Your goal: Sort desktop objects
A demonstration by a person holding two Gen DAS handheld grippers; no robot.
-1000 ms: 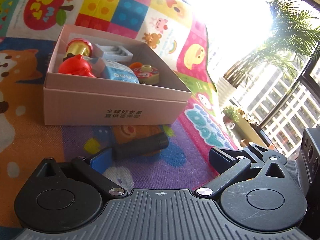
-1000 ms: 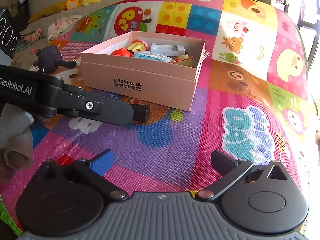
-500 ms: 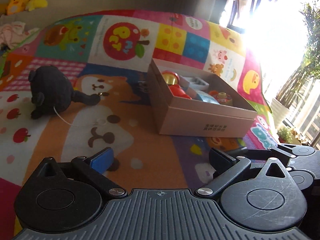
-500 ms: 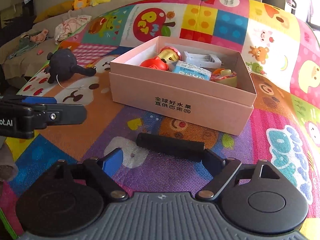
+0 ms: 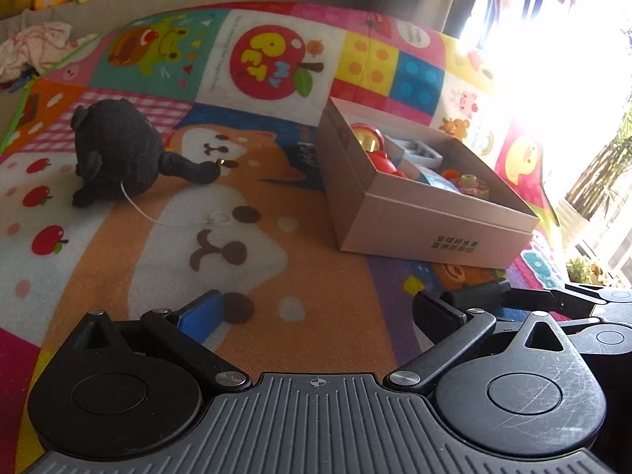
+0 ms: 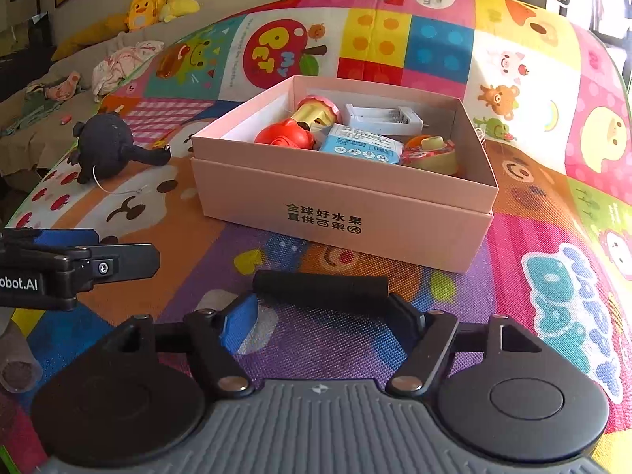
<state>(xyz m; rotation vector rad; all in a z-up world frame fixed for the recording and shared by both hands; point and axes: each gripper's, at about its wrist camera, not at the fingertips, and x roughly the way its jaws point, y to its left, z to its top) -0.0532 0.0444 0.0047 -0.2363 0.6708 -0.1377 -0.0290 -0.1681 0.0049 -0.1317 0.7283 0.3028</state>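
Right hand-held gripper [image 6: 320, 316], jaws just closing around black cylinder [image 6: 320, 285], mid-pickup; left hand-held gripper [image 5: 316, 312] apart, idle; next: lift into pink box [image 6: 339, 213].

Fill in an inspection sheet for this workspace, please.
Surface: play mat, colourful, flat.
Job's things: open box holds toys; black roll lies before it; black plush lies apart on the mat.
Clutter: nothing seen.
Tools: left tool open, empty; right tool has just been closing, roll between its fingers, contact unclear.
Cables: nothing seen; a white string trails from the plush.
Surroundings: sofa with yellow toys and clothes; bright window.
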